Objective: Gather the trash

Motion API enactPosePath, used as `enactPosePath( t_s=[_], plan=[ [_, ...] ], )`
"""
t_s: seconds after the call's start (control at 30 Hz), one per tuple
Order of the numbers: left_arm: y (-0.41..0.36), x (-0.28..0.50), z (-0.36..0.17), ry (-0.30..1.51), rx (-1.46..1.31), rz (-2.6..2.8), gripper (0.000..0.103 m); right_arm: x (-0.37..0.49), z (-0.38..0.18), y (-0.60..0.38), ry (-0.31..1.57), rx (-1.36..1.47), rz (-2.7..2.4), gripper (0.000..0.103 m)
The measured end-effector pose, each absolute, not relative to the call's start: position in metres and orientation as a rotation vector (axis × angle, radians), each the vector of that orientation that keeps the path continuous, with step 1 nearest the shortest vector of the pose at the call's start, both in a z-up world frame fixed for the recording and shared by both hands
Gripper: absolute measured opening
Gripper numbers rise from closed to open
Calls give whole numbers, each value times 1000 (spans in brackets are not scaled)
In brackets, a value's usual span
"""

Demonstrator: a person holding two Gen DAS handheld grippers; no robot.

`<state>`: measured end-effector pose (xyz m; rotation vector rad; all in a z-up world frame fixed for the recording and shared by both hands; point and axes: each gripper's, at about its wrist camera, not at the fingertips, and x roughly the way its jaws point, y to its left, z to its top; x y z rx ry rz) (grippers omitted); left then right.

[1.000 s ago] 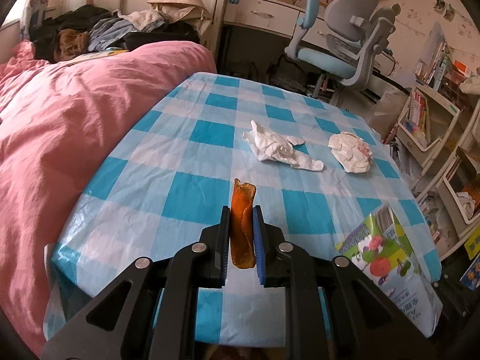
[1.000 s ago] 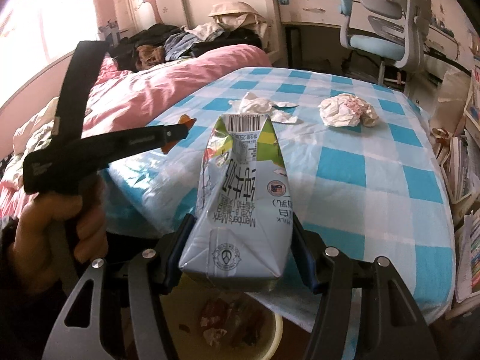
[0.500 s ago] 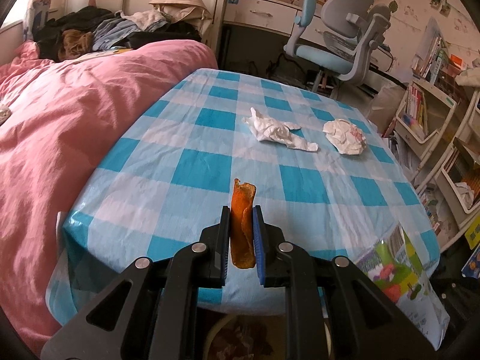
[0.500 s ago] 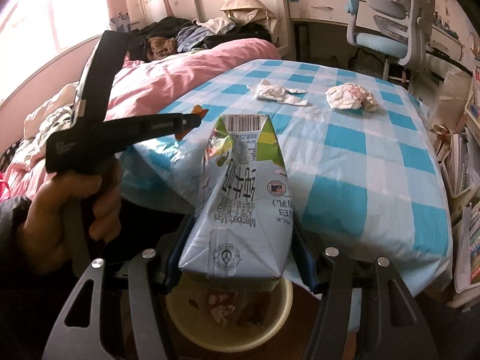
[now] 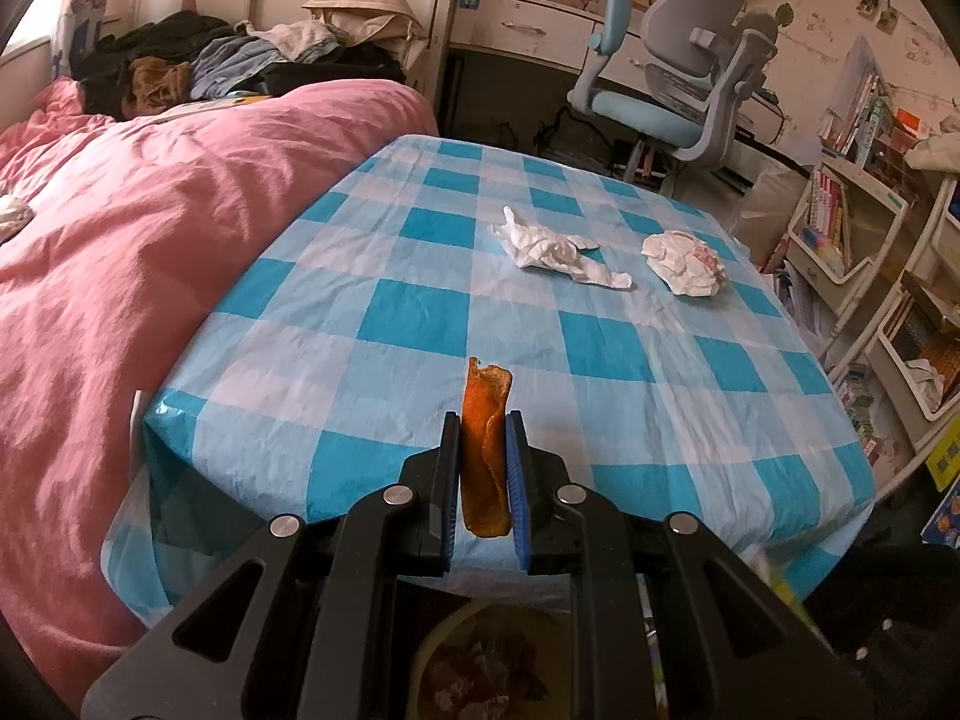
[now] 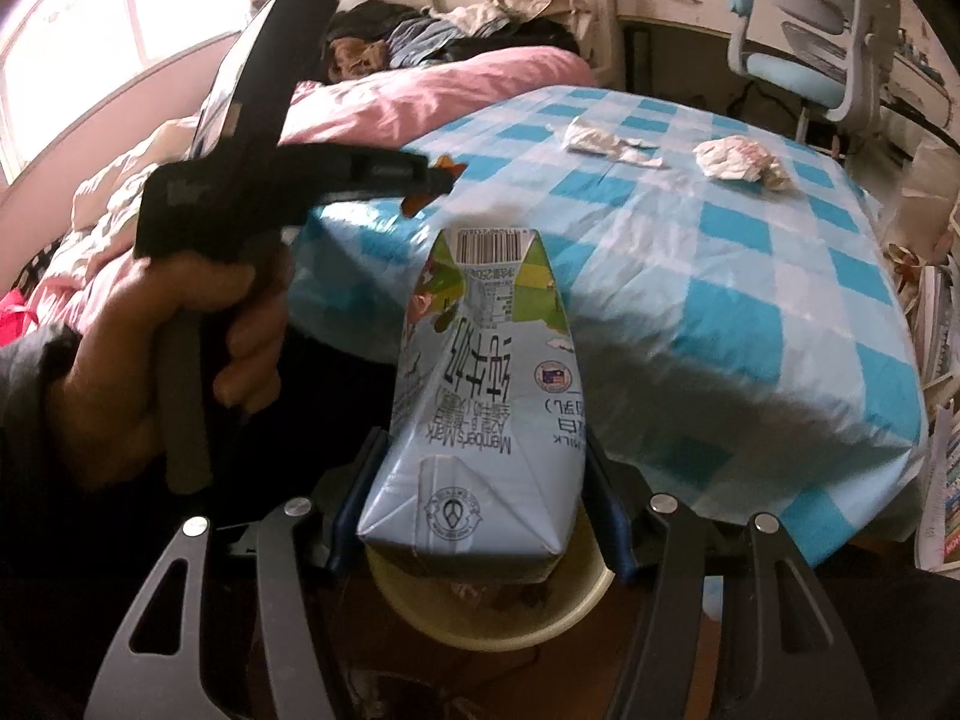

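Two pieces of trash are already in our jaws: the right gripper [image 6: 480,516] pinches a flattened milk carton [image 6: 480,396] by its sides, long axis running away from us, directly above the cream bin [image 6: 540,618] on the floor, so we judge that a release would drop it in. Our left gripper [image 5: 483,480] squeezes an orange peel [image 5: 485,450] upright, with the bin [image 5: 480,660] just below too. Farther off, on the blue-checked bench [image 5: 360,360], lie a crumpled tissue [image 5: 552,249] and a paper wad [image 5: 684,264]; beyond stand a pink bed [image 5: 120,240] and a desk chair [image 5: 678,78].
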<state>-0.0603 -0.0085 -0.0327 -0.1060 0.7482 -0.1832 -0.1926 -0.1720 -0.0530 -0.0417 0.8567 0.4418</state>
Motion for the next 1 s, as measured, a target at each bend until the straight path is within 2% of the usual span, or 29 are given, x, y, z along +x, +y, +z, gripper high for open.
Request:
enactPosePath(
  t_s=[0.27,0.5,0.63,0.7,0.73,0.77,0.83,1.0],
  plan=[
    [-6,-86,-36,755,-113,-210,14,-191,-70,-163,929,-58,454,60],
    [-13,-114,-47,854,-125,-210,14,-180,-88,-167,1002,-23,401,60],
    [-19,-128,-60,944,-107,-212,15,-177,-90,-174,1016,-2,351,67],
    [-21,-130,-67,987,-104,-226,18,-177,-90,-178,1011,14,329,69],
    [-21,-131,-69,989,-96,-223,26,-177,-89,-180,1009,23,315,70],
    [-21,-132,-69,986,-89,-218,40,-177,-88,-182,1007,29,301,71],
    [-18,-135,-65,955,-90,-195,59,-176,-89,-182,1003,30,285,72],
    [-7,-137,-57,884,-130,-169,74,-177,-80,-176,951,6,289,77]
  ],
)
